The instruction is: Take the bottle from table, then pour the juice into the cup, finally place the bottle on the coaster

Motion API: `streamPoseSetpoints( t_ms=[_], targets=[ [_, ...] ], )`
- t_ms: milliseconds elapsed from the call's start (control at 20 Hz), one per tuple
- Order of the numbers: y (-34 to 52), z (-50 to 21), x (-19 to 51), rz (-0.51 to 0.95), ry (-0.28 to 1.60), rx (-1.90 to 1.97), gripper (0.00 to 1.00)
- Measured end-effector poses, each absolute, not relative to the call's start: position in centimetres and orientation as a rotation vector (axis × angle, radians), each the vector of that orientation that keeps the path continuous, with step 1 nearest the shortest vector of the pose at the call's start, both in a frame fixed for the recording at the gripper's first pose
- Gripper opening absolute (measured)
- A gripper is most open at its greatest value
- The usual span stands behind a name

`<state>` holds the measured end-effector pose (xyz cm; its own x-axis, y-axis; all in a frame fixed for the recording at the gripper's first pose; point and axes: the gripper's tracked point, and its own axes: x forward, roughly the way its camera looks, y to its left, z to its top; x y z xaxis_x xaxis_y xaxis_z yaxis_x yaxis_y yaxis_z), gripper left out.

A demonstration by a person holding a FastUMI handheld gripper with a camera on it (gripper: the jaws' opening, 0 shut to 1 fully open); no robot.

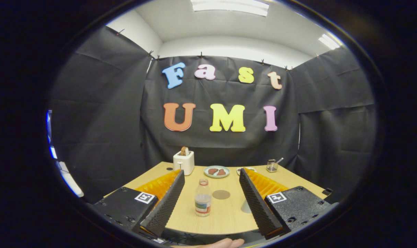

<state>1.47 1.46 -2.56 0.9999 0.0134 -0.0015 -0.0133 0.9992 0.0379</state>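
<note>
The bottle [203,198] stands upright on the worktop [225,215], between the lines of the two fingers and somewhat ahead of their tips, nearer the left finger. Being tall, narrow and apparently light, it would probably tip if one finger reached it before the other, so an off-centre approach is the main risk here. A pinch high up near the cap could likewise let it swing or slip during the pour. The round coaster [221,194] lies flat just beyond the bottle to its right, and the cup [246,206] appears as a pale shape largely hidden behind the right finger, where a wide sweep might knock it. The gripper [212,175] is spread wide, holding and touching nothing.
</note>
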Motion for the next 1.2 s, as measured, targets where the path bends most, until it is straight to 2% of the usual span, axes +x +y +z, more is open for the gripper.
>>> streamPoseSetpoints(
  t_ms=[750,1000,1200],
  targets=[
    [6.2,-12.5,6.8,0.065,0.050,0.094,1.00],
    [6.1,-16.2,9.8,-0.011,0.057,0.048,1.00],
    [7.3,-19.0,12.6,0.002,0.078,0.042,1.00]
  ],
)
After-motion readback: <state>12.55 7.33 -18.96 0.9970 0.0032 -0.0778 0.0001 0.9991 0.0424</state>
